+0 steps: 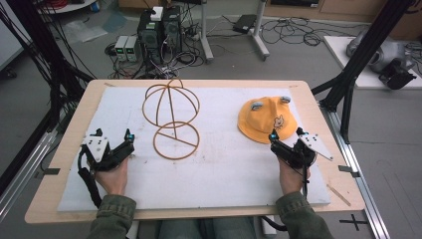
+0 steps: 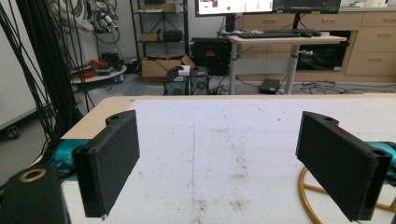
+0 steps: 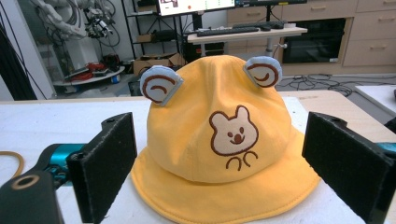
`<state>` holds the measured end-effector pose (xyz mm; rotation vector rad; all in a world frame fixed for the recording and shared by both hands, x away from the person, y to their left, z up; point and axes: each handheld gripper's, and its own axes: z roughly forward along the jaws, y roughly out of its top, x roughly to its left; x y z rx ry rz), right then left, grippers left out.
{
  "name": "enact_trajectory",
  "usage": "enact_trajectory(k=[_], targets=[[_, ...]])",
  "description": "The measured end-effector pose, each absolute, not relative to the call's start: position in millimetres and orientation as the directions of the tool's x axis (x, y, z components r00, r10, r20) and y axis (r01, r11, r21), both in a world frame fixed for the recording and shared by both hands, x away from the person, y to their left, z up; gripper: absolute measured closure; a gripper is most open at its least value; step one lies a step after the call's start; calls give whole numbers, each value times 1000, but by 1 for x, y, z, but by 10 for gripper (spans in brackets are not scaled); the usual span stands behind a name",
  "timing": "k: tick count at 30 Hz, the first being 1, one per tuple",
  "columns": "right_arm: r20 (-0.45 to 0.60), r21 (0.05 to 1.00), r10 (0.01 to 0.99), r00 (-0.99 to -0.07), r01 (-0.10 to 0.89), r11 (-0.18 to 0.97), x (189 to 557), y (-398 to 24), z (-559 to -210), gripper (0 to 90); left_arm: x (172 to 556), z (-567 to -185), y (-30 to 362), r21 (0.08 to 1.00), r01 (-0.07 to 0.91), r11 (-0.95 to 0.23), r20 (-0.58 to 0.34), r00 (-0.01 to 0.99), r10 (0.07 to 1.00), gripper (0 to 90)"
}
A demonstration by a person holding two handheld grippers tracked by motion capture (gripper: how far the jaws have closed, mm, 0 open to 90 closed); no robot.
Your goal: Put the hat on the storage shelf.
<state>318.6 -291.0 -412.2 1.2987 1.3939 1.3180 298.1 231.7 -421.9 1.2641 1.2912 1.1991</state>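
Note:
A yellow bucket hat [image 1: 266, 119] with two blue ears and a bear face lies on the white mat at the right. In the right gripper view the hat [image 3: 219, 140] sits straight ahead, between the wide-apart jaws. My right gripper [image 1: 285, 135] is open just in front of the hat's brim. A golden wire hat stand [image 1: 171, 117] lies on the mat left of centre. My left gripper [image 1: 130, 141] is open beside the stand's round base ring, whose edge [image 2: 308, 198] shows by the right jaw in the left gripper view.
The white mat [image 1: 219, 164] covers a wooden table [image 1: 64, 139]. Black frame posts stand at both sides. Computers and cables [image 1: 159, 35] sit on the floor beyond the far edge. A desk with monitors [image 2: 285, 37] stands farther back.

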Motion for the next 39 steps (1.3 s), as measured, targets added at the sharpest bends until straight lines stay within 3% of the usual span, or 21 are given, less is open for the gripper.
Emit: enact_trajectory(k=[14,26,30,35,39], targets=[[93,988,983,-157,134,-72,318,-291,-406,98,298,-422,233,997,81,3,0,-37,999,138],[84,994,980,-181,77,-71,329,-290,-355,98,298,-423,234,996,86,14,-10,-41,999,138],[91,986,975,-205,154,-59,348,-288,-346,98,298,-422,235,997,81,18,-15,-43,999,138],[88,943,972,-216,334,-11,381,-286,-341,98,298,-422,236,997,80,18,-15,-41,999,138],[76,923,975,-208,385,10,396,-287,-344,98,298,-422,236,997,81,18,-15,-39,999,138]])
